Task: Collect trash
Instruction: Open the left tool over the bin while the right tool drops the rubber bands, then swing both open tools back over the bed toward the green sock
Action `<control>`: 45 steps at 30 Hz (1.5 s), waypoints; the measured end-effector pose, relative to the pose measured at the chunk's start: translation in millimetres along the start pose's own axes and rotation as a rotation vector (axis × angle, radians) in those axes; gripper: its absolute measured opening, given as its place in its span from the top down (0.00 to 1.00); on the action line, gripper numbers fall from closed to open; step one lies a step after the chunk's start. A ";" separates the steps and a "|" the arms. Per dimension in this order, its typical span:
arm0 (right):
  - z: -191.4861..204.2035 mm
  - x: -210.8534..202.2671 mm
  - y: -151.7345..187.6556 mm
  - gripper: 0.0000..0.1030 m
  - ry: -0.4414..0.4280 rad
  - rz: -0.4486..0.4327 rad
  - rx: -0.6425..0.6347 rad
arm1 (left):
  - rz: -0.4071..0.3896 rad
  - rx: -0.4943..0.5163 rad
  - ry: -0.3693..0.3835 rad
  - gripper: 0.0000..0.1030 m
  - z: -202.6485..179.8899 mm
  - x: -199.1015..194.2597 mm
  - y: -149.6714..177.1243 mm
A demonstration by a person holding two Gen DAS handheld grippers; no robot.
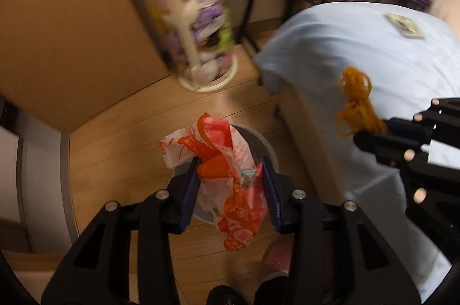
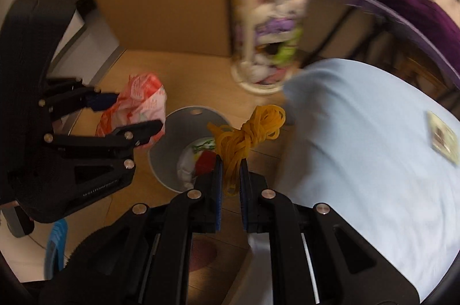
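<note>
A light wooden plank floor runs under everything, bordered by a large tan cardboard panel standing against the wall and a tall white-based rack stuffed with blurred colourful soft toys. To the right sits a table covered in a pale blue cloth, with a small flat printed card lying on it, and a purple curved cushion or chair edge shows behind. On the floor beside the table stands a round grey waste bin, already holding crumpled white and red scraps. The left gripper has its jaws partly closed, clamped on a crumpled orange-and-white printed plastic wrapper, held directly above the bin. The right gripper has its jaws drawn almost together, pinching a tangled bunch of yellow rubber bands, which sticks up from the fingertips over the bin's right rim, next to the table edge.
</note>
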State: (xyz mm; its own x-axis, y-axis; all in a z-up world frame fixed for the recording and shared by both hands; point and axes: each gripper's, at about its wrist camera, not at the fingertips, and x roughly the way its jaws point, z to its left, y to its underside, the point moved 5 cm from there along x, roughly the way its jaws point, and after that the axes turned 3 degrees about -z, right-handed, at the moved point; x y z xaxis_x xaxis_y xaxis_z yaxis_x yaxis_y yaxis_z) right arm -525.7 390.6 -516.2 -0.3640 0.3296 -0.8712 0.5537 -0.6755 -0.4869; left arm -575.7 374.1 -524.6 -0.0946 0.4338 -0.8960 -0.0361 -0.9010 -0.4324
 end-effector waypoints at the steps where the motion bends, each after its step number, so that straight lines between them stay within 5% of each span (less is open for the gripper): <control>1: 7.0 10.8 -1.6 0.91 -0.012 0.012 -0.022 | 0.004 -0.012 -0.006 0.59 8.0 7.5 1.8; 7: 38.7 58.1 -9.1 0.89 -0.057 0.060 -0.116 | 0.010 -0.060 0.008 0.56 42.6 43.4 8.8; 13: 51.3 77.6 -16.7 0.50 -0.053 0.062 -0.120 | 0.034 -0.068 0.018 0.36 62.3 60.2 11.8; 26: 24.8 45.5 -8.7 0.49 -0.007 0.047 -0.041 | 0.047 -0.006 0.043 0.31 44.0 43.8 12.2; 37: -51.5 -66.3 40.5 0.49 0.159 -0.036 0.252 | -0.030 0.244 0.152 0.31 -67.1 -12.1 -20.8; 45: -125.9 -184.0 157.3 0.49 0.401 -0.087 0.629 | -0.113 0.517 0.299 0.28 -205.7 -72.3 -25.5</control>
State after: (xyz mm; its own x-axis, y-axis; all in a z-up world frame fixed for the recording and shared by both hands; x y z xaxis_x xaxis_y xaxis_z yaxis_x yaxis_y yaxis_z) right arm -277.4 306.7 -440.5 -0.0191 0.5328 -0.8460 -0.0405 -0.8459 -0.5318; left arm -363.3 367.5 -469.5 0.2193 0.4429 -0.8693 -0.5152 -0.7041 -0.4887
